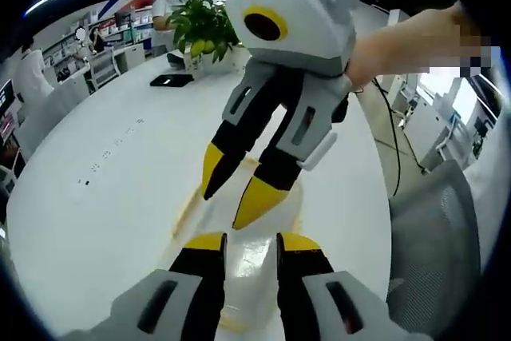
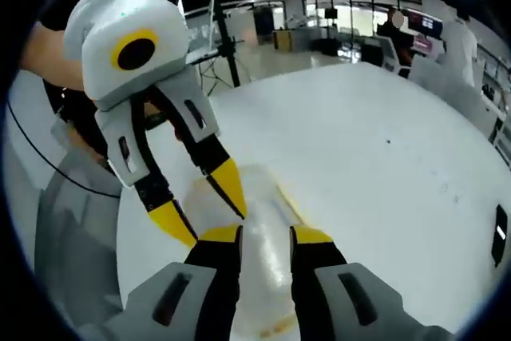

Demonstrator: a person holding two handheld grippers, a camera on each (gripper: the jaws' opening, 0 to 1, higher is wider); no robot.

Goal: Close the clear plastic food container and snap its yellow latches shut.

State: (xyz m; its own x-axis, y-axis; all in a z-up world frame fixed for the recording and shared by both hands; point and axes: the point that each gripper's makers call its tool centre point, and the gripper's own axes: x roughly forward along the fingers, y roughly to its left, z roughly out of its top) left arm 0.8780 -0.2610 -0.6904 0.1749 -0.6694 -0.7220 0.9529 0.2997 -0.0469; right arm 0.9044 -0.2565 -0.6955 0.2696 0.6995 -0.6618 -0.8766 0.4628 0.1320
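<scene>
Grippers, left [image 1: 251, 243] and right [image 2: 266, 236], fingers parted, poised over clear container [image 2: 259, 213] on white table [image 2: 359, 141].

The white table [image 1: 96, 197] lay bare around the container [image 1: 239, 277]. The two grippers, left gripper [image 1: 251, 239] and right gripper [image 2: 266, 233], crowded over it; a potted plant [image 1: 204, 29] stood far.

The food container [image 1: 239, 265] lies on the table [image 1: 104, 197], between the left gripper's [image 1: 251, 241] jaws. Just past those jaws, the right gripper [image 1: 239, 205] comes down over the container's far end. Far behind it, a plant [image 1: 204, 25] stands near the table's far edge.
</scene>
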